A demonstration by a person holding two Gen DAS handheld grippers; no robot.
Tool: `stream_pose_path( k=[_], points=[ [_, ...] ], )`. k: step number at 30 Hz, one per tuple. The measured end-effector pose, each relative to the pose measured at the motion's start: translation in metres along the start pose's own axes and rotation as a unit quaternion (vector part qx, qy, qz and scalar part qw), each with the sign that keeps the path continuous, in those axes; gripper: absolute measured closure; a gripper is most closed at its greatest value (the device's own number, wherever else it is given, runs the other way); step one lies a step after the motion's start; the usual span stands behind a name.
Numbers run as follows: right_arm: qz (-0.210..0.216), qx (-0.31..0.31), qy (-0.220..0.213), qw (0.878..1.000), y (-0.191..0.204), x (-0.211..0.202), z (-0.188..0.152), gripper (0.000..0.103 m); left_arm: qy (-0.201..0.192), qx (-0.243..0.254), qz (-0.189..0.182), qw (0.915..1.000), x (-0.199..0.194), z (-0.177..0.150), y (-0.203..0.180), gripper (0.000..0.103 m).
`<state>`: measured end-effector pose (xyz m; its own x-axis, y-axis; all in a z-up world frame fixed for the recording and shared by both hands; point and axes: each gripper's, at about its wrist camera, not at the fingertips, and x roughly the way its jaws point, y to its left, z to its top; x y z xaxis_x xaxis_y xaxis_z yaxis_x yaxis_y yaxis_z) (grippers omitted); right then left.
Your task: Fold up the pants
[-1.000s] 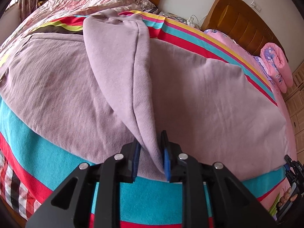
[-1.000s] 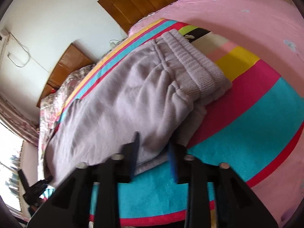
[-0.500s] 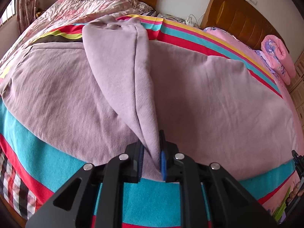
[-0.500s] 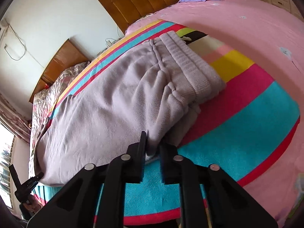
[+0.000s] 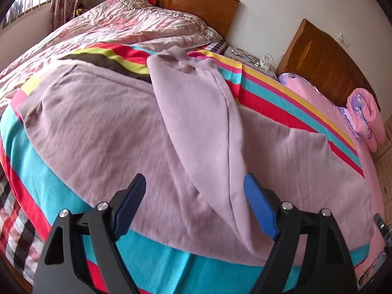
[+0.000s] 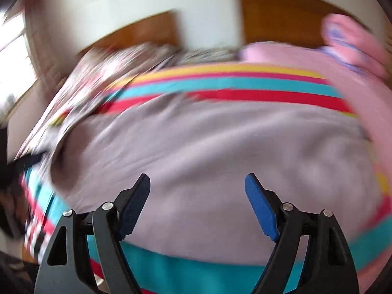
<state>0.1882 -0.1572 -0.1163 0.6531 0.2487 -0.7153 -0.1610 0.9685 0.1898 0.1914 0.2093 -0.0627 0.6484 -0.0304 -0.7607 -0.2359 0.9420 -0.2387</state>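
Observation:
The lilac-grey pants (image 5: 103,134) lie spread across the striped blanket (image 5: 159,264) on the bed. One leg (image 5: 203,122) is folded over the rest and runs from the far cuff down toward my left gripper (image 5: 194,202). Its jaws are opening and stand wide; the leg's near end lies between them, close to the right pad but not pinched. In the blurred right wrist view the pants (image 6: 208,147) fill the middle. My right gripper (image 6: 197,202) hovers over their near edge, jaws opening, with no cloth pinched.
A quilted floral bedspread (image 5: 127,22) covers the far left of the bed. Two wooden headboards (image 5: 325,58) stand against the wall, with a small table of cables between them. A rolled pink quilt (image 5: 367,117) lies at the far right.
Both grippers have let go of the pants and opened wide. The left one pulled back a little from the folded leg. The right one swung fast and rolled, leaving its view blurred.

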Motion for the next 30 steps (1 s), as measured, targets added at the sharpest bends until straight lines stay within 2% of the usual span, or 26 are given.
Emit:
stream_pose_path(
  k=[2, 4, 5, 8, 12, 15, 17, 18, 19, 20, 21, 22, 24, 25, 28, 30],
  points=[
    [0.026, -0.039, 0.033, 0.998, 0.025, 0.024, 0.000, 0.026, -0.005, 0.012, 0.011, 0.9999, -0.001, 0.015, -0.008, 0.016],
    [0.031, -0.064, 0.076, 0.995, 0.044, 0.048, -0.008, 0.024, -0.012, 0.033, 0.027, 0.9990, 0.000, 0.035, -0.021, 0.007],
    [0.019, -0.074, 0.074, 0.994, 0.048, 0.053, -0.012, 0.023, -0.018, 0.051, 0.034, 0.9979, 0.003, 0.046, -0.029, 0.006],
    [0.018, -0.081, 0.066, 0.994, 0.049, 0.051, -0.015, 0.023, -0.031, 0.109, 0.069, 0.9912, 0.027, 0.082, -0.056, 0.006],
    [0.029, -0.072, 0.061, 0.995, 0.043, 0.048, -0.020, 0.022, 0.043, 0.140, 0.084, 0.9857, 0.089, 0.119, -0.084, 0.006],
    [0.031, -0.075, 0.061, 0.995, 0.041, 0.053, -0.020, 0.019, 0.090, 0.176, 0.127, 0.9721, 0.137, 0.126, -0.102, 0.006],
    [0.035, -0.075, 0.061, 0.995, 0.043, 0.051, -0.020, 0.017, 0.124, 0.189, 0.154, 0.9619, 0.161, 0.126, -0.103, 0.017],
    [0.038, -0.072, 0.060, 0.995, 0.044, 0.053, -0.020, 0.017, 0.136, 0.185, 0.160, 0.9601, 0.168, 0.126, -0.098, 0.030],
    [0.040, -0.070, 0.060, 0.995, 0.044, 0.053, -0.020, 0.017, 0.127, 0.174, 0.152, 0.9646, 0.164, 0.129, -0.093, 0.059],
    [0.041, -0.069, 0.060, 0.995, 0.044, 0.053, -0.019, 0.017, 0.117, 0.164, 0.157, 0.9668, 0.158, 0.131, -0.086, 0.083],
    [0.043, -0.068, 0.060, 0.995, 0.043, 0.053, -0.019, 0.017, 0.095, 0.143, 0.127, 0.9769, 0.143, 0.136, -0.076, 0.096],
    [0.043, -0.069, 0.060, 0.995, 0.043, 0.054, -0.018, 0.016, 0.066, 0.122, 0.101, 0.9851, 0.124, 0.141, -0.065, 0.096],
    [0.043, -0.071, 0.060, 0.995, 0.044, 0.053, -0.019, 0.016, 0.003, 0.088, 0.094, 0.9917, 0.082, 0.145, -0.039, 0.096],
    [0.044, -0.071, 0.060, 0.995, 0.044, 0.053, -0.019, 0.016, -0.029, 0.059, 0.074, 0.9951, 0.056, 0.142, -0.018, 0.096],
    [0.046, -0.073, 0.062, 0.994, 0.044, 0.053, -0.018, 0.016, -0.067, -0.029, 0.051, 0.9960, 0.003, 0.119, 0.050, 0.096],
    [0.046, -0.078, 0.065, 0.994, 0.045, 0.054, -0.018, 0.015, -0.070, -0.076, 0.024, 0.9943, -0.015, 0.092, 0.093, 0.096]
  ],
)
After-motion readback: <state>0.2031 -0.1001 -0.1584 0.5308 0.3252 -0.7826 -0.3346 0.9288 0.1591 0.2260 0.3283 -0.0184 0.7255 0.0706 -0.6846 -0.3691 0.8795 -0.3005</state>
